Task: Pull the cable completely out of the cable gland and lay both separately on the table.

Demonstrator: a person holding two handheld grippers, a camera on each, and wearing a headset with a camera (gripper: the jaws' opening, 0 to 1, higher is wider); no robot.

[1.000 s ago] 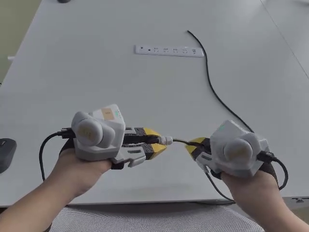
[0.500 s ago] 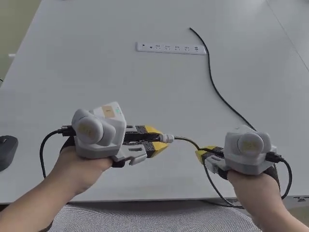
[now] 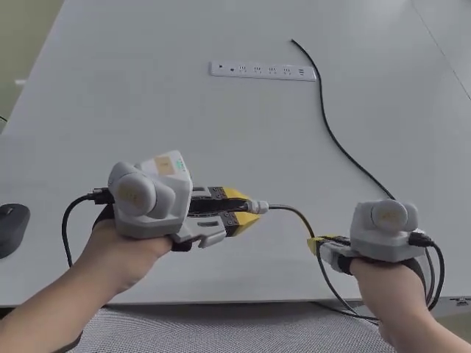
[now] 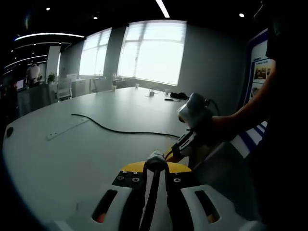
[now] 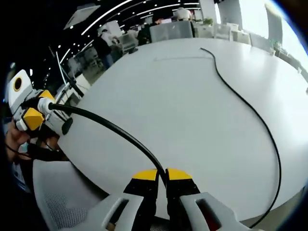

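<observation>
Down at the near edge of the table (image 3: 147, 88), both grippers are up off the surface and pointing at each other, with the task stuff strung between them.

The left gripper (image 3: 246, 209) has its jaws clamped on the cable gland (image 3: 257, 207). The pale end of the gland pokes out just past the yellow tips. The right gripper (image 3: 318, 244) has its jaws pinched tight on the cable (image 3: 294, 215), a little way along from the gland. The black line between them hangs in a soft curve, not taut.

Pretty sure the setup is one side anchoring the gland while the other grabs the cable close by, so a pull goes straight along the gland's axis and doesn't just bend the cable. Holding it all in the air also keeps the table from dragging on anything. I'd say the pull-out is only partway done, since gland and cable are clearly joined.

Stuff I can't make out:
- Most of the gland's body is buried between the left jaws, so there's no telling how much cable is left inside it.
- Under the right hand several black leads bunch together and run off the table edge. I can't tell the cable's tail from the gripper's own lead.

The power strip (image 3: 263, 70) and its black cord (image 3: 331, 132) sit well apart, farther back on the table.
</observation>
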